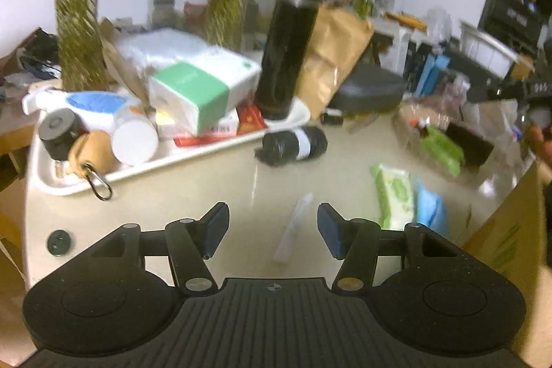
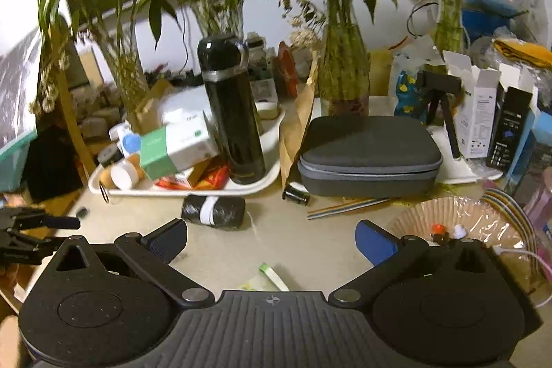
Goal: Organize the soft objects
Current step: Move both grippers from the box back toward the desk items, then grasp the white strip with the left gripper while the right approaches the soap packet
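- Progress, as a judgement: little looks sorted yet. The soft things lie loose on the bench (image 1: pixel 193 188), and neither tool carries anything.
- Soft items: a green wipes pack (image 1: pixel 395 195) lies flat beside a blue pack (image 1: pixel 429 206), the two touching, ahead and to the right of the left tool (image 1: pixel 272 226). A black bag roll (image 1: pixel 295 143) with a white band lies on its side just in front of the tray (image 1: pixel 62 185).
- A thin pale sachet (image 1: pixel 293 230) lies on the bench in line with the gap of the left tool's fingers; what it is I cannot tell.
- The tray is crowded: a black flask (image 1: pixel 289 54) upright, a green-and-white box (image 1: pixel 196 92), small jars. A grey case (image 2: pixel 369 150) sits to its right.
- Left tool: fingers apart, empty, held above the bench and looking forward and down toward the sachet. The view is blurred.
- Right tool (image 2: pixel 272 245): fingers wide apart, empty, held low over the bench with the wipes pack just under its body, and the bag roll near ahead.
- Left to do, by my guess: pick up the packs and the roll and gather them in one place; where is not shown.
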{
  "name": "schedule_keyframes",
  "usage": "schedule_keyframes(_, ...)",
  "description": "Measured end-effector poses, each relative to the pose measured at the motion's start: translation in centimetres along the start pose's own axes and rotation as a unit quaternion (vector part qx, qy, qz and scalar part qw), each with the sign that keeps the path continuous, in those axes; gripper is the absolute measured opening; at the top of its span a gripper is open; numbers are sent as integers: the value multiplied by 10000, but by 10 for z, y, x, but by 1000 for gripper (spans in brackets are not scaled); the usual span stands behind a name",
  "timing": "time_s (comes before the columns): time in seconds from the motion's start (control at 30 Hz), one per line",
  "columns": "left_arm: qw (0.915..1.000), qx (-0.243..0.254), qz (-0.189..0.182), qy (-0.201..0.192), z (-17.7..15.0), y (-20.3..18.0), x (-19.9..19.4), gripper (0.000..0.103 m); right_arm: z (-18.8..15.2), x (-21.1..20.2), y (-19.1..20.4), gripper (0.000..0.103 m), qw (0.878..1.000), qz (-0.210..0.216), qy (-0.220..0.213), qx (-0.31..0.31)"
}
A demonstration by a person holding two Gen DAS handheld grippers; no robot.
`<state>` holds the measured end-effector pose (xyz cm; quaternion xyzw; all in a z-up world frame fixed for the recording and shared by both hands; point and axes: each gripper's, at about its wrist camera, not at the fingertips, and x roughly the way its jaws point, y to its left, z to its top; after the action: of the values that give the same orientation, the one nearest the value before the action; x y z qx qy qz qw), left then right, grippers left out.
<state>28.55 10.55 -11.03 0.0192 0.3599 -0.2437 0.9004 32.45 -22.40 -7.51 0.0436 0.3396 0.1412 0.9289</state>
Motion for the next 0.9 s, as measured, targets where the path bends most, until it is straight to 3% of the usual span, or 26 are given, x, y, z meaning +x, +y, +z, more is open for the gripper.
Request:
schedule_keyframes(0.27,9952,822,-7,537,-12,-17,36,55,-5,22,3,103,9989,-51,384,-272)
schedule_keyframes(0.5,9907,1035,117,878,-18,-19,58,45,-4,23,3,103,9987,-52,400,-316)
schedule_keyframes(0.7,9880,1224,181,927,-26,-24,65,32,-4,24,0,103,9988,-121,399,-255)
schedule_keyframes(0.8,9880,1197,276,939,-24,-26,65,16,-4,25,0,103,9987,-112,417,-257)
schedule_keyframes(0.9,9880,1158,284,986,-23,-27,66,14,-4,26,0,103,9985,-130,452,-279)
